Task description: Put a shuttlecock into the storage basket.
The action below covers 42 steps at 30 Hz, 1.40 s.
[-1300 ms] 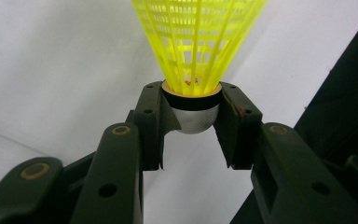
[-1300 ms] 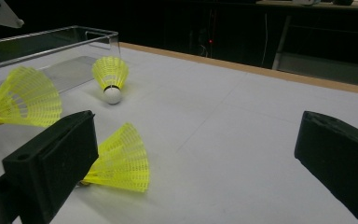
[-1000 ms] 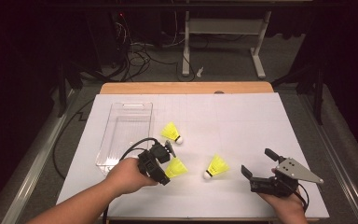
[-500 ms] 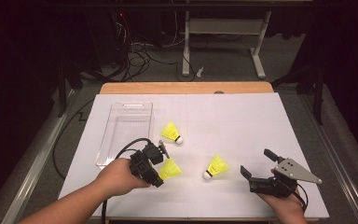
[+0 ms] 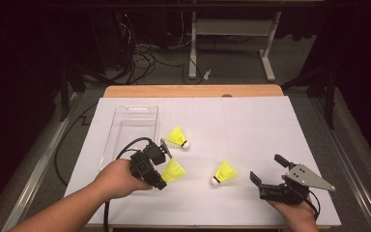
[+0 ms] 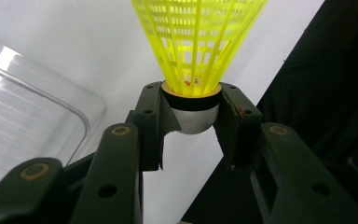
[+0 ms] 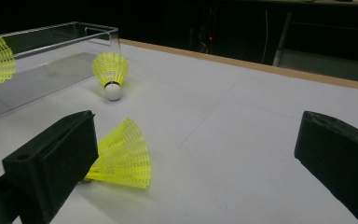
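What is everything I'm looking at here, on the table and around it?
Shuttlecocks: three, yellow with white tips; one held in the left gripper, one beside the tray, one mid-table.
Tray: one, clear plastic, left part of the table.
Paper sheet: one, white, covering the table.
Table edge: wood, along the far side.
Frame legs: white, on the floor beyond, among cables.
Left gripper: black, jaws shut on a shuttlecock's tip.
Right gripper: black, jaws open, near right.
Hands: two, left, right.
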Each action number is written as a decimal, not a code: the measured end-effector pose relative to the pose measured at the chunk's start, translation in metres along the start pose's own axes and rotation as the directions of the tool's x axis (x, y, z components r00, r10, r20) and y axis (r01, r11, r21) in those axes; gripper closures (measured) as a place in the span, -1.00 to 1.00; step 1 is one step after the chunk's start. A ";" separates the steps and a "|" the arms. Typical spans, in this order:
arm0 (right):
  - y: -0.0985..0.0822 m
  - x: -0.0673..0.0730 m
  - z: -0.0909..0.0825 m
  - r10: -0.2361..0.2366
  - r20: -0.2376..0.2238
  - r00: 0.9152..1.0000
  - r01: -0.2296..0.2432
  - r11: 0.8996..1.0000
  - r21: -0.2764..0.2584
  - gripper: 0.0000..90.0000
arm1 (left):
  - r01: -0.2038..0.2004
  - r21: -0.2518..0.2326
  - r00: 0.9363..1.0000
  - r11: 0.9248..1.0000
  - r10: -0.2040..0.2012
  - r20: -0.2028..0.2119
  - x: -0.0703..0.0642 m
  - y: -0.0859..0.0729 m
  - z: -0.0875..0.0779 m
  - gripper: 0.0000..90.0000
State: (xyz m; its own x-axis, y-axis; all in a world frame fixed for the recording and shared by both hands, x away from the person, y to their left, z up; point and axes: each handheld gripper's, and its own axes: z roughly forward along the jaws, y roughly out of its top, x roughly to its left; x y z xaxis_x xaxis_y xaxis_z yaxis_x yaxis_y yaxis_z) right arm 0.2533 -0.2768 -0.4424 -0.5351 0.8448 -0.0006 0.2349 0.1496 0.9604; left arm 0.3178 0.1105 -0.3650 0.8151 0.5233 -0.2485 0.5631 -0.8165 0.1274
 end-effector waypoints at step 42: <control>-0.001 0.000 0.001 -0.005 -0.002 1.000 0.005 1.000 0.005 -1.00 | 0.151 -0.038 0.984 0.988 -0.154 -0.093 0.058 -0.018 -0.063 0.44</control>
State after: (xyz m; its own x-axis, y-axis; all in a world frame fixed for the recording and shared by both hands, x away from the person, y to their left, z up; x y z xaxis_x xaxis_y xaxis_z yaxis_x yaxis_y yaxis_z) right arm 0.2537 -0.2763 -0.4433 -0.5379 0.8430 -0.0045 0.2366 0.1561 0.9590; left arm 0.3634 0.1705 -0.3208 0.7281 0.6628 -0.1750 0.6842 -0.7186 0.1247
